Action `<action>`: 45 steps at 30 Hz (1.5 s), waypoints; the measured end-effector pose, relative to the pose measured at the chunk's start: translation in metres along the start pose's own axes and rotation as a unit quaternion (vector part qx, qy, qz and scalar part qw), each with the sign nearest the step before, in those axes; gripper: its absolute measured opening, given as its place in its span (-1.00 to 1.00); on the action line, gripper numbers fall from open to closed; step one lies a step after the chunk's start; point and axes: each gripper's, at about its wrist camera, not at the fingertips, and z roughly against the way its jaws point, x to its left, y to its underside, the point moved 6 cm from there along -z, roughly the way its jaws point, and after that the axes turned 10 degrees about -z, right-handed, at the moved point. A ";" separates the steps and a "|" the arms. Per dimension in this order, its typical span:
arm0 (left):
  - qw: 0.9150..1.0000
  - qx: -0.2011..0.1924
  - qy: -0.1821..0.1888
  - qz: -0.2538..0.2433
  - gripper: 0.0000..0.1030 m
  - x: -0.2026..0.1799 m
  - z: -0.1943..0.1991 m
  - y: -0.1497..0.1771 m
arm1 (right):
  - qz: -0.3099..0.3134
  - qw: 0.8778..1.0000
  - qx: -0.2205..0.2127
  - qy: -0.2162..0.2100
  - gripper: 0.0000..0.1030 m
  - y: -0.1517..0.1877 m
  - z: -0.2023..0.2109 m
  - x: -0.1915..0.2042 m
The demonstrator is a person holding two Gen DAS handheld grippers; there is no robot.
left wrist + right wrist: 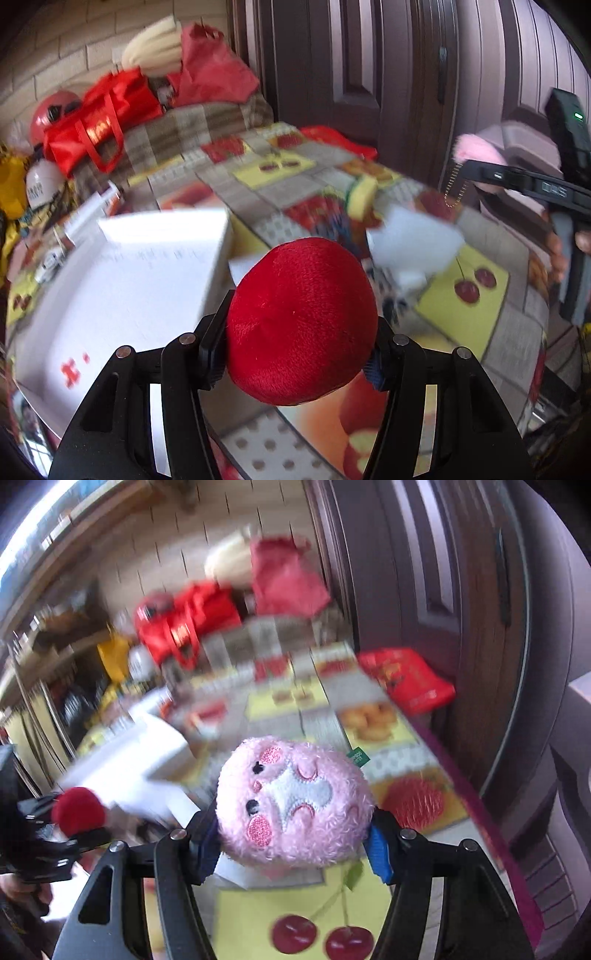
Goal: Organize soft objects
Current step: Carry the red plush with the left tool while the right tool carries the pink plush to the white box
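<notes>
My left gripper (297, 349) is shut on a round red plush toy (301, 321) and holds it above the table, beside a white box (147, 273). My right gripper (295, 830) is shut on a pink fluffy plush toy (295, 805) with an embroidered face, held above the fruit-patterned tablecloth (284, 705). The right gripper with the pink plush (476, 149) shows at the far right of the left wrist view. The left gripper with the red plush (77, 810) shows at the left of the right wrist view. Both views are motion-blurred.
White crumpled paper or plastic (410, 240) lies on the cloth beyond the red plush. Red bags (99, 122), a red helmet (51, 110) and a cream bundle (155, 46) are piled at the table's far end. A dark door (354, 62) stands behind, with a red packet (406, 677) at the table's right edge.
</notes>
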 end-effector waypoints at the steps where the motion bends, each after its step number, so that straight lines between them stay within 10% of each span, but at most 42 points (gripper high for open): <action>1: 1.000 -0.012 -0.010 0.000 0.12 0.005 0.002 -0.008 | 0.000 1.000 -0.014 -0.010 0.26 -0.005 0.007 0.007; 16: 0.994 -0.068 -0.058 0.058 0.12 0.072 0.018 -0.013 | 0.036 0.993 -0.096 -0.060 0.26 -0.038 0.051 0.082; 45: 0.970 -0.067 -0.101 0.211 0.12 0.172 0.022 0.029 | 0.077 0.987 -0.039 -0.133 0.29 -0.030 0.001 0.188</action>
